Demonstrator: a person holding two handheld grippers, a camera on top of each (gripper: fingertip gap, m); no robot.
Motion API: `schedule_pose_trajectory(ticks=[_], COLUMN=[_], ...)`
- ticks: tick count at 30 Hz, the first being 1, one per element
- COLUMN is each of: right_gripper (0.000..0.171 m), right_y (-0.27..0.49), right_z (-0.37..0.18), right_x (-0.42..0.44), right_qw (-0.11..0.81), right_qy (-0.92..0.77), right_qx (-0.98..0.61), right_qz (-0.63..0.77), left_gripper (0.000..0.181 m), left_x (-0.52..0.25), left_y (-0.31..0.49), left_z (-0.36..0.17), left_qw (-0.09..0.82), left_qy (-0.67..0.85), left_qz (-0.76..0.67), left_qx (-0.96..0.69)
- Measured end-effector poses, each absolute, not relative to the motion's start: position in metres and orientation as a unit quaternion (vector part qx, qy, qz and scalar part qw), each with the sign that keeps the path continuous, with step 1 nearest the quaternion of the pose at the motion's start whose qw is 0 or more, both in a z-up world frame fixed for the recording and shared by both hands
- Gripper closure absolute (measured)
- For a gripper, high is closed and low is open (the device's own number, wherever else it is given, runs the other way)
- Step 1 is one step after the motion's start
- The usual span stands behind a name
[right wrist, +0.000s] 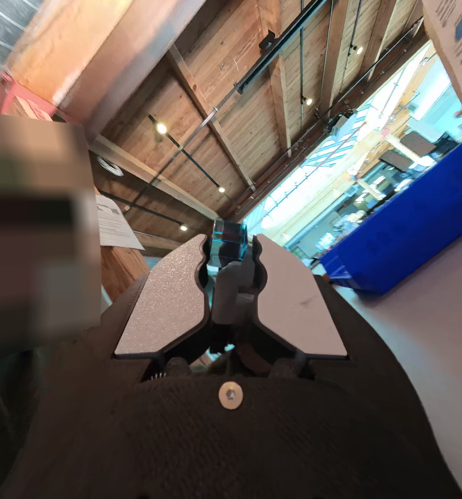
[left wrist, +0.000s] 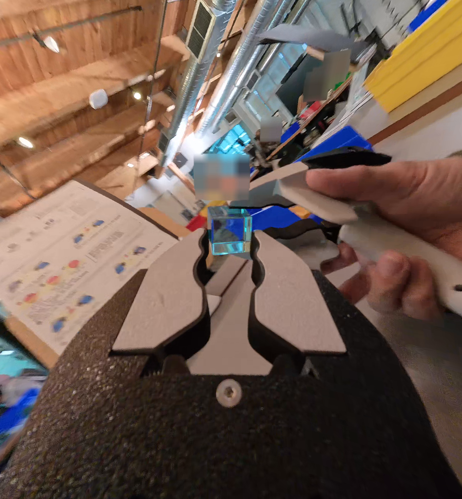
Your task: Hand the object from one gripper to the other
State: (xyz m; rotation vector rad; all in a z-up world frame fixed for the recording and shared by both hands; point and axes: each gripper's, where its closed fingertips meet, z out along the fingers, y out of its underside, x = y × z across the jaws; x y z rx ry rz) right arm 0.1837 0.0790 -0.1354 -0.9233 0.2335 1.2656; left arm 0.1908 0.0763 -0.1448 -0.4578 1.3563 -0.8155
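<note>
A clear glass cube [left wrist: 230, 232] with blue-green edges sits between the tips of my left gripper [left wrist: 230, 239], which is shut on it and holds it in the air. A hand [left wrist: 403, 205] holds the right gripper, whose grey fingers [left wrist: 305, 199] come in from the right at cube height. In the right wrist view the cube [right wrist: 230, 240] lies between the tips of my right gripper [right wrist: 230, 243]. Its jaws stand narrowly apart, with a small gap on the cube's right side. A grey finger of the left gripper [right wrist: 226, 294] shows below the cube.
A white poster board [left wrist: 62, 256] stands at the left. Blue bins [left wrist: 340, 140] and yellow bins [left wrist: 427, 62] sit on the table at the right. A large blue bin [right wrist: 403, 224] rests on the pale tabletop [right wrist: 413, 337]. Wooden ceiling beams are overhead. My left and right fingertips are right by each other.
</note>
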Motion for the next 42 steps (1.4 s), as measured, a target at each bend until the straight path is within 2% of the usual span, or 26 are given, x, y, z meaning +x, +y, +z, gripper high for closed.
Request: schedule_pose_trajectory(ticks=[2,5,7,10,13,19,23,26,29,32,36,42], right_gripper=[0.13,0.127,0.127,0.132,0.136,0.144,0.145,0.144,0.144,0.145,0.144,0.144], right_y=[0.079,0.072,0.067,0.064,0.066,0.069,0.072,0.079,0.081,0.078,0.079,0.076], right_z=[-0.138,-0.134,-0.133,-0.142,-0.151,-0.157,-0.157,-0.148,-0.144,-0.138,-0.135,-0.127], right_x=[0.192,0.196,0.187,0.168,0.153,0.146,0.151,0.177,0.196,0.204,0.197,0.184], right_qw=[0.725,0.765,0.775,0.758,0.744,0.74,0.738,0.774,0.787,0.778,0.743,0.72], right_qy=[0.092,0.024,-0.045,-0.139,-0.183,-0.187,-0.182,-0.089,0.021,0.102,0.144,0.152], right_qx=[-0.448,-0.492,-0.523,-0.57,-0.592,-0.593,-0.604,-0.584,-0.536,-0.461,-0.4,-0.34], right_qz=[0.516,0.415,0.351,0.283,0.251,0.258,0.239,0.228,0.304,0.415,0.517,0.585], left_gripper=[0.153,0.153,0.153,0.153,0.153,0.154,0.154,0.145,0.141,0.137,0.14,0.153], left_x=[0.19,0.183,0.173,0.161,0.154,0.152,0.16,0.181,0.185,0.191,0.191,0.185], left_y=[0.079,0.07,0.064,0.062,0.058,0.05,0.055,0.074,0.073,0.068,0.07,0.078], left_z=[-0.146,-0.16,-0.164,-0.165,-0.168,-0.179,-0.178,-0.162,-0.153,-0.159,-0.153,-0.138], left_qw=[0.626,0.465,0.355,0.247,0.198,0.185,0.226,0.408,0.566,0.634,0.728,0.77], left_qy=[0.612,0.653,0.661,0.658,0.664,0.69,0.683,0.624,0.616,0.628,0.607,0.568], left_qz=[-0.426,-0.546,-0.613,-0.665,-0.678,-0.657,-0.647,-0.61,-0.505,-0.412,-0.286,-0.246], left_qx=[-0.23,-0.246,-0.249,-0.252,-0.246,-0.241,-0.254,-0.268,-0.213,-0.182,-0.136,-0.154])
